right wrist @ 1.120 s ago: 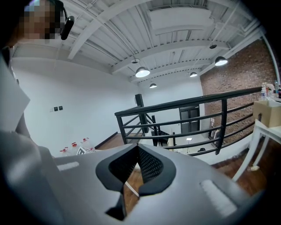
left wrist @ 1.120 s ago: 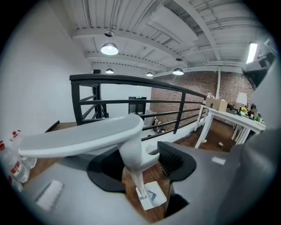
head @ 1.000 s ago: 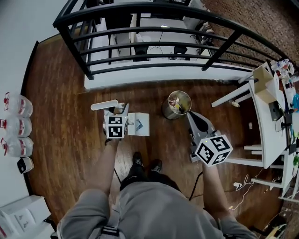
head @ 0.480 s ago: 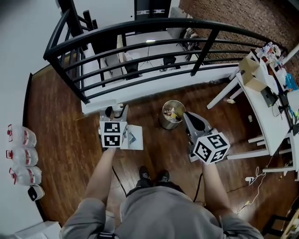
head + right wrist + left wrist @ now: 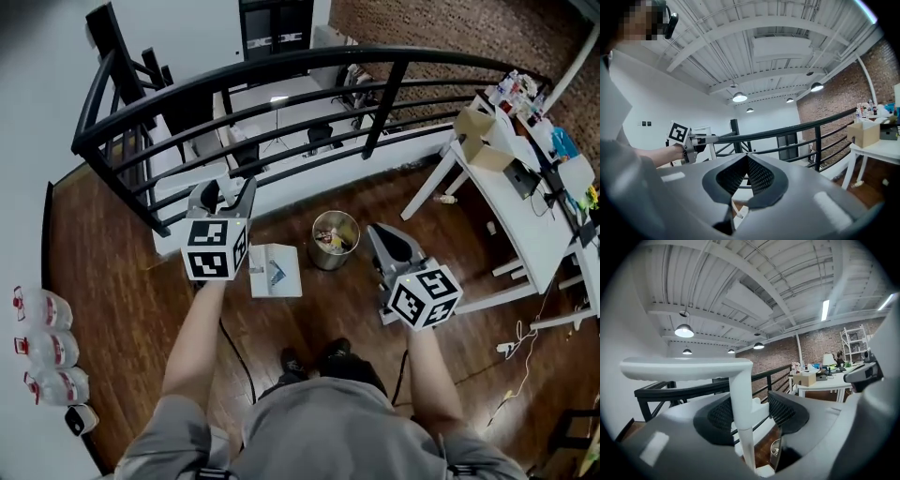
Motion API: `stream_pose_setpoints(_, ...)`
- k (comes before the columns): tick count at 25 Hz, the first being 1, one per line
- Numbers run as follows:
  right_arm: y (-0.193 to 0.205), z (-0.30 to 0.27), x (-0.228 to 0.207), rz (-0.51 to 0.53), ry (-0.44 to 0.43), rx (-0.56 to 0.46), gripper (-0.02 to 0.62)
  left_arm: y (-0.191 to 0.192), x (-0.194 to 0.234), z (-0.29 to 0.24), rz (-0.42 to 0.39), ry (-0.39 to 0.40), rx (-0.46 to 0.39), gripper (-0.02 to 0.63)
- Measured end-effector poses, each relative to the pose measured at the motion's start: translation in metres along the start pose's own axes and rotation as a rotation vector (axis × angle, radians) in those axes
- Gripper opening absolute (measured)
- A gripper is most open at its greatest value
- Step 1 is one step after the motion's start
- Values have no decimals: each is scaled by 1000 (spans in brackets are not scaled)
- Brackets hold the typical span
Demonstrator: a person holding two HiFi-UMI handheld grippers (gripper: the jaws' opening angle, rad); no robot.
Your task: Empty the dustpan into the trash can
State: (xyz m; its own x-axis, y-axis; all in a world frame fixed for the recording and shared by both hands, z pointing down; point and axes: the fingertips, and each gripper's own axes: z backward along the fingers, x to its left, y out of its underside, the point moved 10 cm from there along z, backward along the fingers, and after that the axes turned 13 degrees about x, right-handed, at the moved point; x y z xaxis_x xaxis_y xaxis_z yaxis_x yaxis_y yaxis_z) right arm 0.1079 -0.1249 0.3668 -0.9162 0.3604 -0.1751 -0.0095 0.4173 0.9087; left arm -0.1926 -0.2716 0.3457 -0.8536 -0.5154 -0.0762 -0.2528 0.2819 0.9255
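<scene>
My left gripper [image 5: 225,195] is shut on the upright white handle [image 5: 742,427] of the dustpan. The handle's crossbar top [image 5: 686,367] lies above the jaws. The white pan [image 5: 275,270] hangs below the gripper, over the wooden floor and just left of the trash can [image 5: 335,239]. That can is a round metal one with rubbish inside, and its rim shows low in the left gripper view [image 5: 774,448]. To the right of the can, my right gripper [image 5: 384,239] is shut with nothing between its pads [image 5: 761,178]. It points toward the railing.
A black railing [image 5: 281,70] curves across ahead, with a drop to a lower floor beyond it. At the right stands a white table [image 5: 525,202] with a cardboard box [image 5: 480,136]. Water bottles [image 5: 42,352] line the left wall. A cable [image 5: 234,352] lies by the person's feet.
My left gripper has risen well up with the dustpan, whose pan now hangs off the floor beside the can. The right gripper has lifted a little.
</scene>
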Motion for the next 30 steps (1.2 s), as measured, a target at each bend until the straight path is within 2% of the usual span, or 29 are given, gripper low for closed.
stream_pose_setpoints(4, -7, 12, -29, -14, 17, -41, 0, -48, -28, -20, -40, 46, -49, 218)
stream_pose_setpoints(10, -28, 26, -84, -17, 32, -99, 0, -100, -68, -51, -70, 61, -82, 218)
stream_pose_setpoints(15, -36, 37, -129, -23, 41, -128, 0, -118, -102, -82, -83, 75, -69, 216)
stream_pose_setpoints(18, -36, 45, -154, -34, 44, -130, 0, -119, -119, -111, -85, 74, -22, 218)
stream_pose_setpoints(22, -26, 59, -185, -53, 53, -124, 0, -117, -141, -147, -103, 72, 14, 219)
stream_pose_setpoints(30, -9, 74, -236, -111, 76, -115, 0, -147, -165, -209, -118, 37, 38, 218)
